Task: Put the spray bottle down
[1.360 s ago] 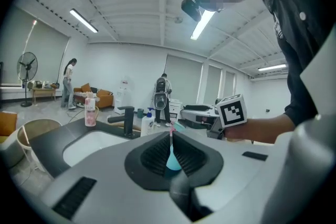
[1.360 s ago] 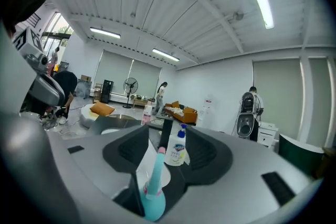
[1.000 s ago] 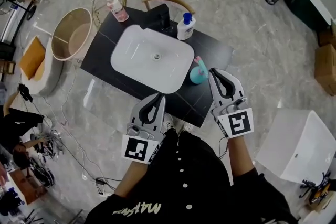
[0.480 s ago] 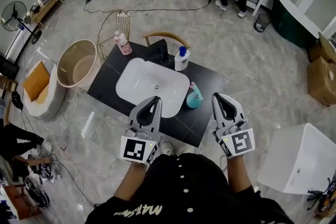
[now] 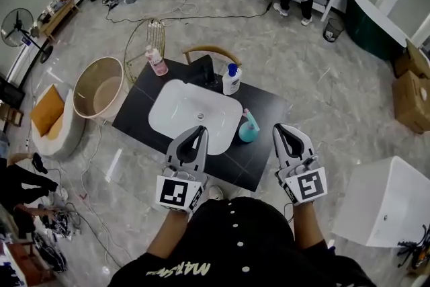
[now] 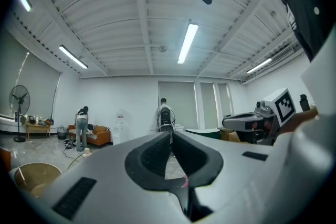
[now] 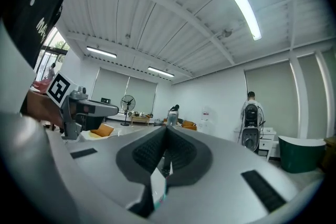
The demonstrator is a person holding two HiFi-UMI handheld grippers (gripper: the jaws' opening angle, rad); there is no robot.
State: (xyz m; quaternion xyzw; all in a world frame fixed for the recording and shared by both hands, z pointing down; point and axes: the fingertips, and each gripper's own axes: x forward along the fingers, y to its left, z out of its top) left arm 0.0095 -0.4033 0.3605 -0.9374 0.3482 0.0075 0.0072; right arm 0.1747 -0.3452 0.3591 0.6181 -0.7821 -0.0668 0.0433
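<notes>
Whereas a second earlier the right gripper [image 5: 281,128] had stood close beside the teal spray bottle [image 5: 247,130], both grippers had since drawn up and back toward the person, and the bottle was left alone on the black table [image 5: 267,107], just off the right end of the white basin [image 5: 176,111]. The right gripper's jaws had finished closing and were pressed together with nothing between them. The left gripper [image 5: 200,129], hovering over the near edge of the basin, also had its jaws together and empty. I judged from this that the bottle had already been put down and released, so the task looked finished apart from the hands coming to rest. The bottle stood upright on its base, its long axis vertical, with the pink trigger head on top. The head seemed to lean toward the basin's far side, but it was too small to say for certain where the nozzle pointed. A white pump bottle [image 5: 232,80] stood behind the basin, untouched.
</notes>
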